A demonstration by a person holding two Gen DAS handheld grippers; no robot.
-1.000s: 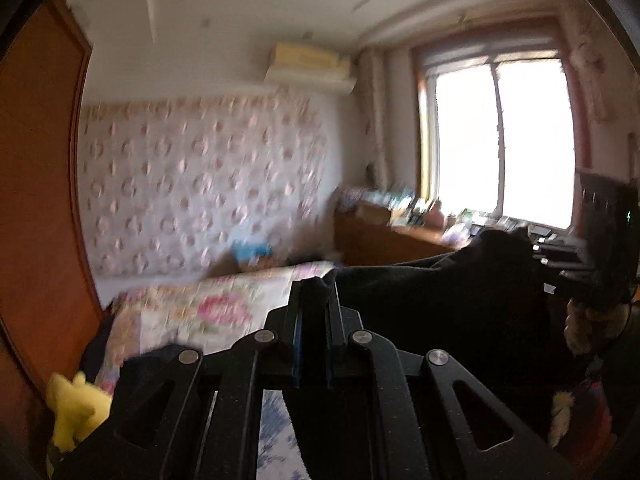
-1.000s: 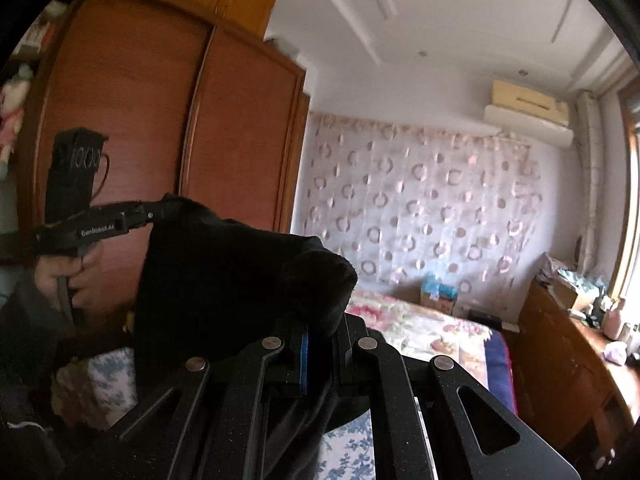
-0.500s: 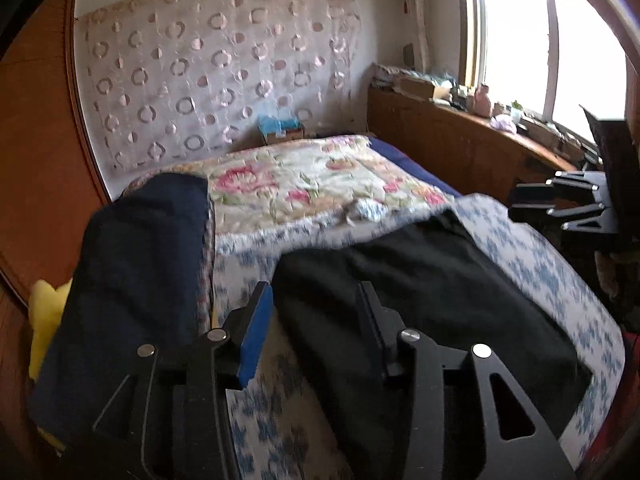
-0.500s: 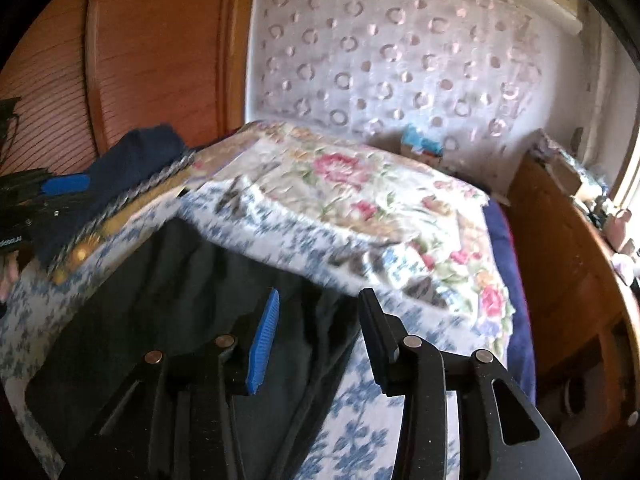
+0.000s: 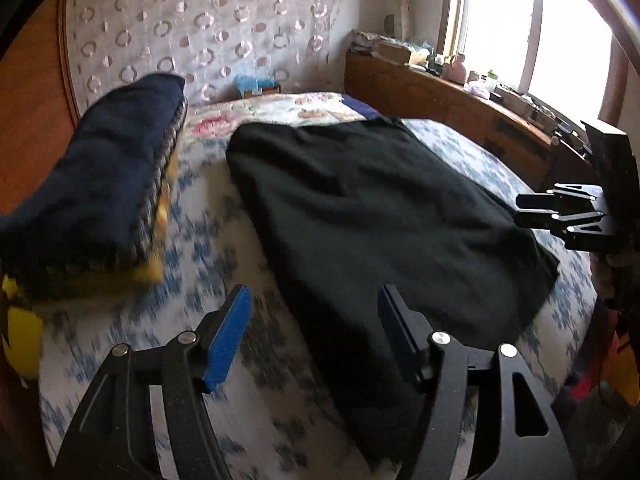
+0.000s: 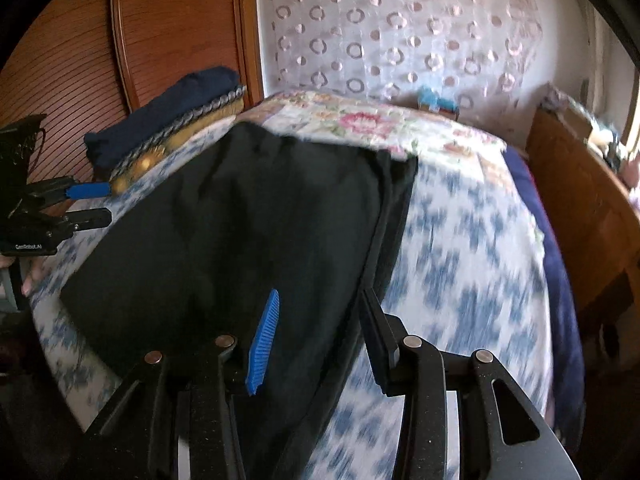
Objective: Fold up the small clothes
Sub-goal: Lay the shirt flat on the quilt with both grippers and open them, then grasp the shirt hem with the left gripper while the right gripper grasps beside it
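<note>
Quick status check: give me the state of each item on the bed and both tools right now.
black garment: spread flat on the bed, unfolded, held by neither tool
left tool: jaws opening, nothing pinched, over the garment's near edge
right tool: open, above the garment's edge
navy folded stack: folded, piled beside the garment

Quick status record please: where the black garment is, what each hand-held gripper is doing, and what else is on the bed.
garment: black garment spread flat on the blue-patterned bedsheet, some wrinkles
left hand-held gripper: jaws opening, nothing pressed between the pads, over the garment's near left edge
right hand-held gripper: open, above the garment's near right edge, not gripping it
stack: folded dark blue clothes on the left of the bed, apart from the garment
far end: floral quilt past the garment's top edge
folding: not yet begun
</note>
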